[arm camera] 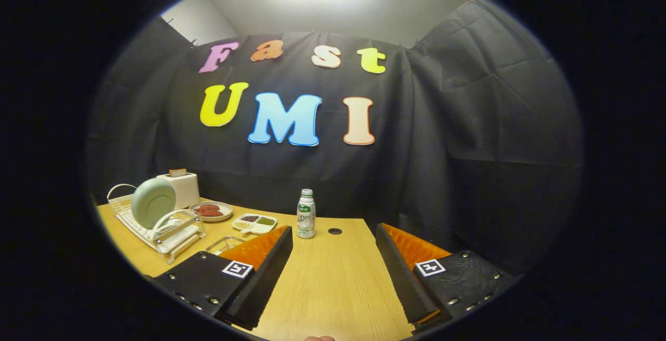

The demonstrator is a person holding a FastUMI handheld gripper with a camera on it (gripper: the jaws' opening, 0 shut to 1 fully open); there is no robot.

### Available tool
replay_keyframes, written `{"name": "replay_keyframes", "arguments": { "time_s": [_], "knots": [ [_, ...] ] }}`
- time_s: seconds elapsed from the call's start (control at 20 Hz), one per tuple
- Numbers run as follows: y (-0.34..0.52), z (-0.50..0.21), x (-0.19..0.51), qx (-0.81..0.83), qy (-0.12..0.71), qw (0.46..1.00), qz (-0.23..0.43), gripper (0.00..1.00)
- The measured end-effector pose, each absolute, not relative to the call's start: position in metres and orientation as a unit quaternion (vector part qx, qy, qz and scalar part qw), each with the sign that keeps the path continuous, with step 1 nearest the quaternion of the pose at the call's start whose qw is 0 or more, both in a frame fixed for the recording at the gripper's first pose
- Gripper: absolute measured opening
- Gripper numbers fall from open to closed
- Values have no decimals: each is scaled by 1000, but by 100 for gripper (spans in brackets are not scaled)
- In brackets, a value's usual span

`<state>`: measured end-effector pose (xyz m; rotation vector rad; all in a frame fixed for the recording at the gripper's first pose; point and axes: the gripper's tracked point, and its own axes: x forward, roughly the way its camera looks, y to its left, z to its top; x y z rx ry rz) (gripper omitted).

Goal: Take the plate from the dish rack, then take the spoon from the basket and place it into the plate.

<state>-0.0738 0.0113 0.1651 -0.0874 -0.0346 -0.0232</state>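
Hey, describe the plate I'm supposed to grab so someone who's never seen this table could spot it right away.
On the wooden table, look well beyond the open gripper fingers to the wire dish rack. The plate stands on edge in it, in front of the toaster. It is pale green and empty, unlike the flat dishes of food nearby.

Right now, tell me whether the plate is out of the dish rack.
No: the plate stands on edge in the dish rack; gripper open.
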Motion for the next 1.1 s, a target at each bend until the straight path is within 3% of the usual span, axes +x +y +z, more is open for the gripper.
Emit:
{"name": "replay_keyframes", "arguments": {
  "time_s": [0.25, 0.55, 0.9, 1.1],
  "knots": [
    [112, 201, -106, -31, -10, 998, 61, 98],
    [276, 218, -83, -1, 16, 991, 132, 98],
    [418, 185, -5, 41, 106, 982, 149, 98],
    [444, 142, 37, 31, 176, 977, 113, 98]
  ]
}}
